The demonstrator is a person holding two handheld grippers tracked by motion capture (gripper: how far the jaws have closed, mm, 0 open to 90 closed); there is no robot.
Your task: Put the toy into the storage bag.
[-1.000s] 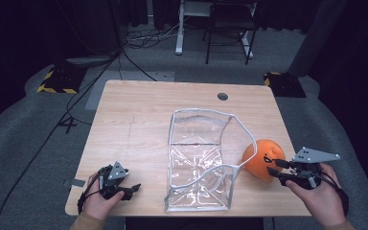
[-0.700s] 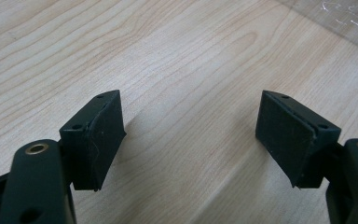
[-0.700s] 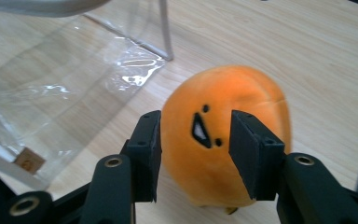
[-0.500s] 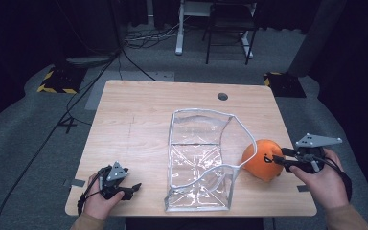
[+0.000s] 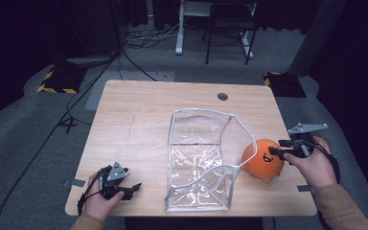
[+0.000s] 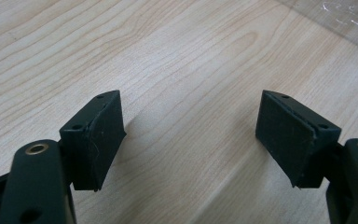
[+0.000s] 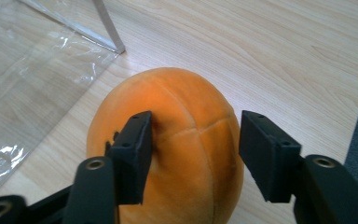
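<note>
An orange plush ball point(image 5: 259, 165) with a small black face lies on the wooden table point(image 5: 139, 120), right of a clear plastic bag point(image 5: 199, 158) with white edging that stands open. My right gripper point(image 5: 274, 152) reaches over the ball from the right. Its jaws have just been opening and straddle the ball's top point(image 7: 168, 93); the left pad point(image 7: 133, 140) still brushes the plush, the right pad point(image 7: 265, 149) stands clear of it. My left gripper point(image 5: 133, 188) rests near the front left corner, open point(image 6: 191, 116), with bare wood between its pads.
The bag's clear sheet point(image 7: 37, 70) spreads on the wood close to the ball. A black cable hole point(image 5: 223, 96) sits near the table's far edge. The right table edge point(image 5: 292, 143) runs under my right hand. Cables and a chair stand on the floor beyond.
My right hand has shifted toward the far side of the table beside the ball, and its jaws stand wider. The ball, the bag and the left gripper have stayed put.
</note>
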